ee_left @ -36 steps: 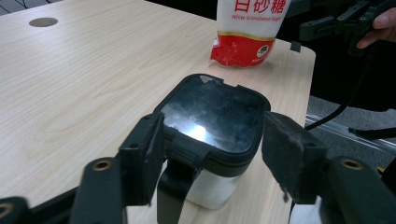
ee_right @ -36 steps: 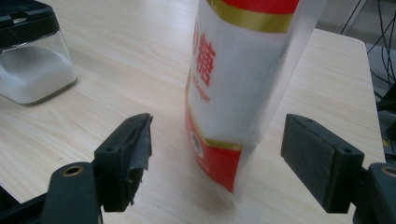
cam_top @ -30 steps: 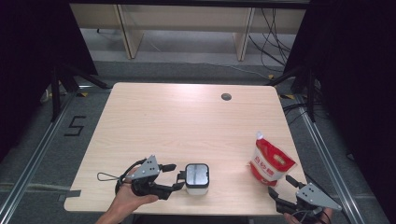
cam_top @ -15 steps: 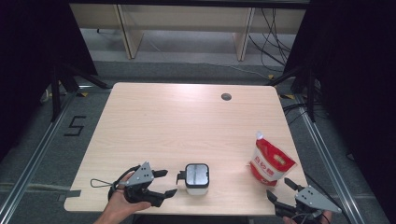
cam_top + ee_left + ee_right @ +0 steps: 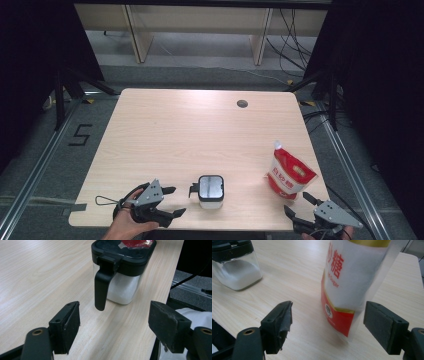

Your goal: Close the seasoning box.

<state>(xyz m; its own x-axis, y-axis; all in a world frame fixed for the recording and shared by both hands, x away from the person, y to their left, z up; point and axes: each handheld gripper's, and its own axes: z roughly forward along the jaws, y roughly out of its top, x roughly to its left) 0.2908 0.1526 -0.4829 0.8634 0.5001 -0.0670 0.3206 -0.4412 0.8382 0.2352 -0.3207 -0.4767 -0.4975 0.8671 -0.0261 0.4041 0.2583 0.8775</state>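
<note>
Both tongs stand with jaws wide apart, gripping nothing. Left tongs (image 5: 172, 201) hover at the near edge of the pale wooden desk (image 5: 200, 135), held in a hand (image 5: 127, 225), their jaws pointing at the black handle (image 5: 102, 287) of a clear square plastic container with a black lid (image 5: 210, 190), which holds white powder and stands just beside them, untouched. Right tongs (image 5: 300, 205) sit at the desk's near right corner, aimed at the red-and-white upright sugar pouch (image 5: 290, 172) close ahead, apart from it. A round dark grommet hole (image 5: 242, 104) lies far off near the desk's back edge.
</note>
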